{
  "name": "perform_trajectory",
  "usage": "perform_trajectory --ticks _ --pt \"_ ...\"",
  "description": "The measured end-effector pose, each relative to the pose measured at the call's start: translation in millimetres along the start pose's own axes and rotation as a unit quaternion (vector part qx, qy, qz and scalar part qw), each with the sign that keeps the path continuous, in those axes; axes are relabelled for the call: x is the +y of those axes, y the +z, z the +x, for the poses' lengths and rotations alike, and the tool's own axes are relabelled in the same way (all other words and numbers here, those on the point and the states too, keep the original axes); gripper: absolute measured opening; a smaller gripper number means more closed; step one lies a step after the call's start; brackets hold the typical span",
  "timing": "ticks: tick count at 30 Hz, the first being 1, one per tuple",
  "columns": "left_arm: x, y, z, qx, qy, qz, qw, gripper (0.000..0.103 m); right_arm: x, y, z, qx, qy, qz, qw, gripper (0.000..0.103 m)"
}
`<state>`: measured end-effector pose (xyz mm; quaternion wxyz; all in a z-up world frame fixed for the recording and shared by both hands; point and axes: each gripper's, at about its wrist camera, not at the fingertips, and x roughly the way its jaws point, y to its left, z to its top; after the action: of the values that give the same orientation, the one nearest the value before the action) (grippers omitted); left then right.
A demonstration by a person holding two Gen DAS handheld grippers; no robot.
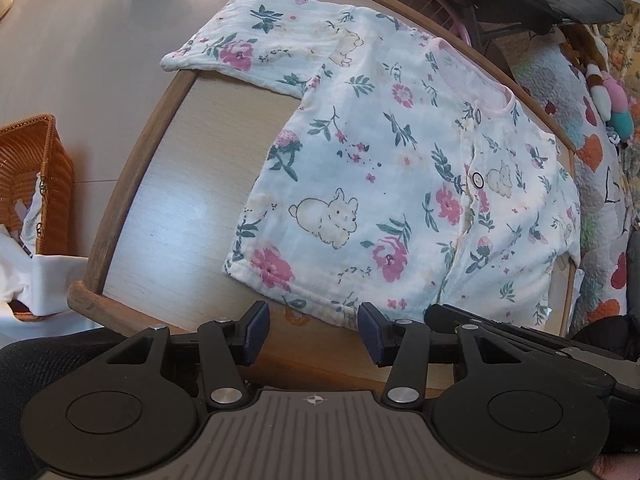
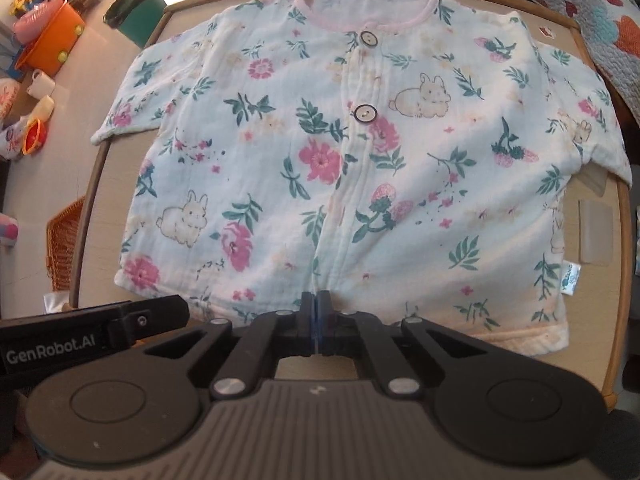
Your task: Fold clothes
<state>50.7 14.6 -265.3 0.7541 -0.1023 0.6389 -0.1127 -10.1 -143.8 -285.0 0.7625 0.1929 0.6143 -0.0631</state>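
Note:
A white baby shirt (image 1: 360,160) printed with flowers and rabbits lies flat and face up on a round wooden table (image 1: 120,184), buttons closed, pink collar at the far side. Its left sleeve hangs over the table's rim. In the right wrist view the shirt (image 2: 340,160) fills the table (image 2: 86,208), and my right gripper (image 2: 316,304) is shut on the hem at the bottom of the button placket. My left gripper (image 1: 314,332) stands open over the hem's near left part, pads apart and pressing on nothing. The left tool's black housing (image 2: 80,340) shows beside the right one.
A wicker basket (image 1: 36,160) with white cloth stands on the floor left of the table. A green bin (image 2: 138,12) and an orange toy tub (image 2: 52,40) sit beyond the far left. A patterned quilt (image 1: 592,160) lies close on the right.

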Motion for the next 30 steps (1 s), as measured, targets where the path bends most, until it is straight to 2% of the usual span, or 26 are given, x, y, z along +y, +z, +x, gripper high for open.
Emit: perform_trajectory --ticks 4,7,9,11,15,18,22,27,30 --pt "0.4 3.2 -2.7 -0.003 0.006 -0.001 1.0 0.052 -10.9 2.7 -11.2 0.018 0.026 0.016 0.999 0.012" --pt "-0.8 5.2 -4.6 -0.007 0.008 -0.001 0.9999 0.053 -22.6 4.7 -38.1 0.005 0.05 0.01 0.999 0.021" --pt "-2.7 5.7 -5.2 -0.008 0.008 -0.001 0.9999 0.054 -37.7 8.4 -54.6 -0.003 0.083 0.018 0.996 0.028" --pt "-7.0 5.2 -5.0 -0.007 0.003 0.0 1.0 0.054 -62.7 11.9 -64.6 -0.013 0.104 0.052 0.993 0.028" --pt "-26.5 0.5 -3.7 -0.015 -0.014 0.014 0.9997 0.054 -110.8 10.6 -65.1 -0.031 0.053 0.109 0.992 0.028" --pt "-47.5 -3.4 0.3 -0.019 -0.029 0.025 0.9991 0.054 -129.3 2.8 -50.8 -0.029 0.028 0.122 0.992 0.028" --pt "-77.2 -3.2 11.6 -0.026 -0.045 0.028 0.9983 0.054 -139.2 -9.6 -34.5 -0.021 0.013 0.127 0.992 0.025" --pt "-98.6 3.7 29.6 -0.023 -0.04 0.004 0.9989 0.054 -137.9 -14.5 -32.2 -0.027 0.0 0.118 0.993 0.022" --pt "-103.3 8.0 39.8 -0.019 -0.029 -0.009 0.9994 0.054 -136.2 -17.7 -31.7 -0.02 -0.026 0.106 0.994 0.022"
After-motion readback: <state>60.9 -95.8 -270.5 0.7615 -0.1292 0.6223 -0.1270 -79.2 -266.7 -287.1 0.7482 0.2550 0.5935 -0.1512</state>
